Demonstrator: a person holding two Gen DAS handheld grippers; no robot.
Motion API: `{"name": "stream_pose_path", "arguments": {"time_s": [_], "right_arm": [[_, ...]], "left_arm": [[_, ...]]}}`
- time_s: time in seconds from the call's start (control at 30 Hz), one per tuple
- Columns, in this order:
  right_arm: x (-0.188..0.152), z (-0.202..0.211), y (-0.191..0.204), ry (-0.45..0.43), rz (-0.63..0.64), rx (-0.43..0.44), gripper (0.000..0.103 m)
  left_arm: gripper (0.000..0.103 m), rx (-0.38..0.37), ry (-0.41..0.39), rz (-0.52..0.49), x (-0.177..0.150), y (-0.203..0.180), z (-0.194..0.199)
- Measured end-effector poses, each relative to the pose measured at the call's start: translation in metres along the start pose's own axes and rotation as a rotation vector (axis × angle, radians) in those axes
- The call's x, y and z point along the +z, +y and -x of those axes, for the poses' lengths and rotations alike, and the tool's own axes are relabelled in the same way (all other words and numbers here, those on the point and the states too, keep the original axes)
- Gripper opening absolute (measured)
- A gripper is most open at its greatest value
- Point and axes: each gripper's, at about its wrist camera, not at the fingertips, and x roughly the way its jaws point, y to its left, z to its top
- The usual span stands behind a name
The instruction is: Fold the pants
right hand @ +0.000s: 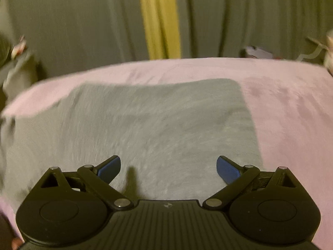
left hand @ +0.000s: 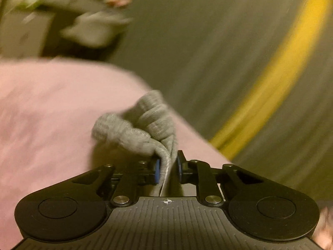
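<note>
In the left wrist view my left gripper (left hand: 168, 169) is shut on a bunched ribbed edge of the grey pants (left hand: 143, 123), lifted above the pink bedspread (left hand: 52, 108). The cloth runs between the blue pads (left hand: 157, 170) and hangs down behind them. In the right wrist view the grey pants (right hand: 158, 125) lie flat on the pink bedspread (right hand: 291, 108), their left part blurred. My right gripper (right hand: 168, 169) hovers over the near part of the pants, jaws wide open, nothing between the blue pads (right hand: 225, 169).
Green curtains (right hand: 72, 20) with a yellow stripe (right hand: 160, 18) hang behind the bed. Blurred clutter sits at the far left (left hand: 83, 20) and at the bed's far right corner (right hand: 258, 53). The bed's far edge (right hand: 187, 59) runs across the view.
</note>
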Motion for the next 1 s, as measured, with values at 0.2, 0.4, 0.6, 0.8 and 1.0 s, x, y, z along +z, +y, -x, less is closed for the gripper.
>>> {"name": "stream_pose_path", "arguments": {"time_s": [0.2, 0.4, 0.6, 0.8, 1.0], "right_arm": [[0.016, 0.03, -0.03, -0.091, -0.159, 0.002, 0.099], [0.013, 0.049, -0.052, -0.103, -0.237, 0.031, 0.099], [0.012, 0.044, -0.057, -0.051, -0.288, 0.104, 0.099], [0.015, 0.029, -0.054, 0.006, -0.378, 0.297, 0.099], [0.029, 0.002, -0.03, 0.091, -0.374, 0.368, 0.086]], "left_arm": [[0.015, -0.292, 0.046, -0.313, -0.038, -0.143, 0.01], [0.032, -0.36, 0.344, -0.559, -0.144, -0.217, -0.025], [0.071, -0.336, 0.471, -0.72, -0.183, -0.214, -0.022], [0.09, -0.23, 0.335, -0.457, -0.12, -0.168, 0.002], [0.092, 0.091, 0.267, -0.222, -0.095, -0.096, -0.005]]}}
